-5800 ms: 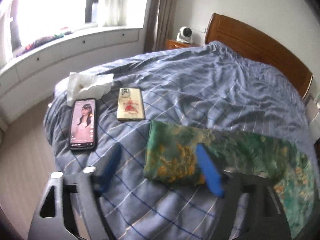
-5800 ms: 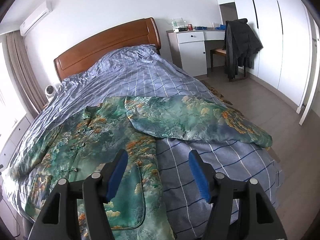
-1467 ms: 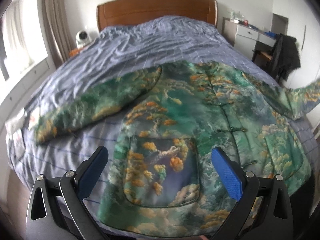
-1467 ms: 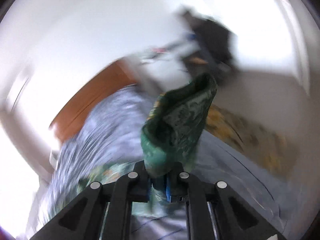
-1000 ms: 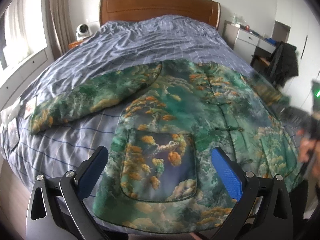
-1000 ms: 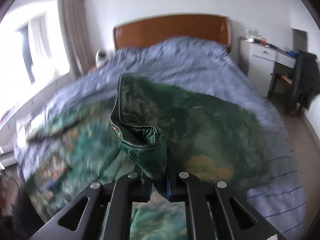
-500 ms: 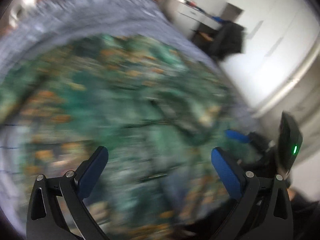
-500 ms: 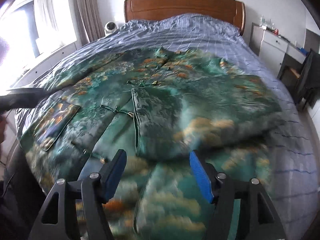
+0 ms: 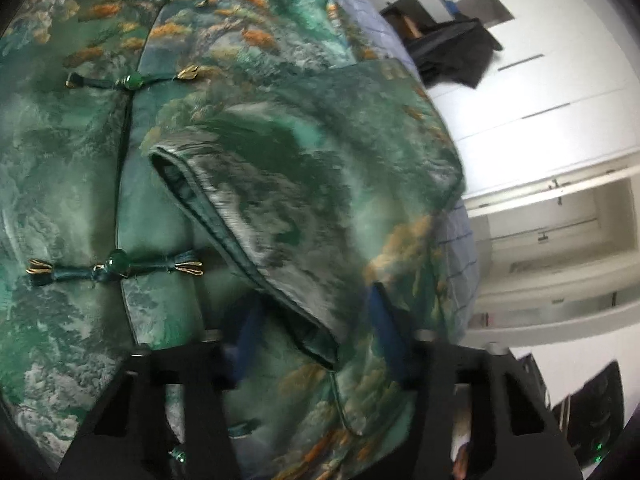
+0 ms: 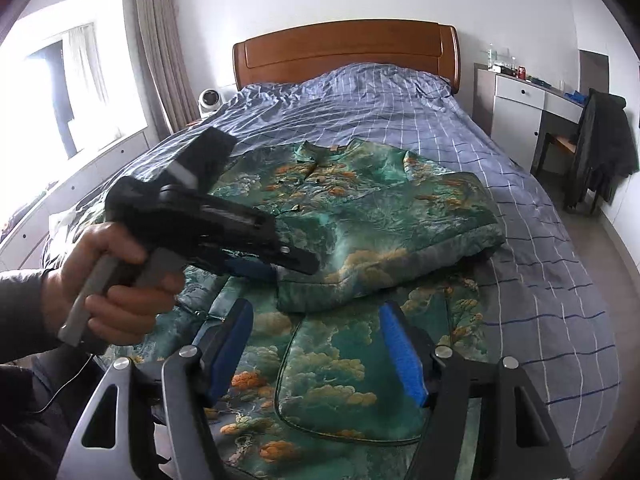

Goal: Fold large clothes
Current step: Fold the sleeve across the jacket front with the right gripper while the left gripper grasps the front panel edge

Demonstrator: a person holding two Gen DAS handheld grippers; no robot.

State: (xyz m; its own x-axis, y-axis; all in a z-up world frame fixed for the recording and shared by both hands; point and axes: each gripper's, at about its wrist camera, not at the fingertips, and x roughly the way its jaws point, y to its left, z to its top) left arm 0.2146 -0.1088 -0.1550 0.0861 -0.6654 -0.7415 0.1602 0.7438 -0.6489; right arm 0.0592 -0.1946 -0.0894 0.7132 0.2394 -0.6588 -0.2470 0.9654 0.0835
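A green jacket with orange cloud print (image 10: 360, 200) lies face up on the bed, its frog buttons (image 9: 116, 260) fastened. One sleeve (image 10: 400, 236) is folded across the chest. In the left wrist view the sleeve's cuff (image 9: 256, 264) lies between the blue pads of my left gripper (image 9: 316, 328), whose jaws are closing; the pads do not visibly press on it. A hand (image 10: 112, 280) carries that left gripper (image 10: 280, 268) at the cuff. My right gripper (image 10: 316, 344) stands open above the jacket's lower pocket (image 10: 344, 392), holding nothing.
The bed has a blue checked cover (image 10: 540, 280) and a wooden headboard (image 10: 344, 48). A white desk (image 10: 520, 108) and a chair with a dark coat (image 10: 600, 148) stand on the right. Window cabinets (image 10: 100, 168) run along the left; white wardrobe doors (image 9: 560, 100) stand beyond the bed.
My right gripper opened and let go of the sleeve, which now lies across the jacket's front. My left gripper swung right and down to the cuff and its jaws narrowed.
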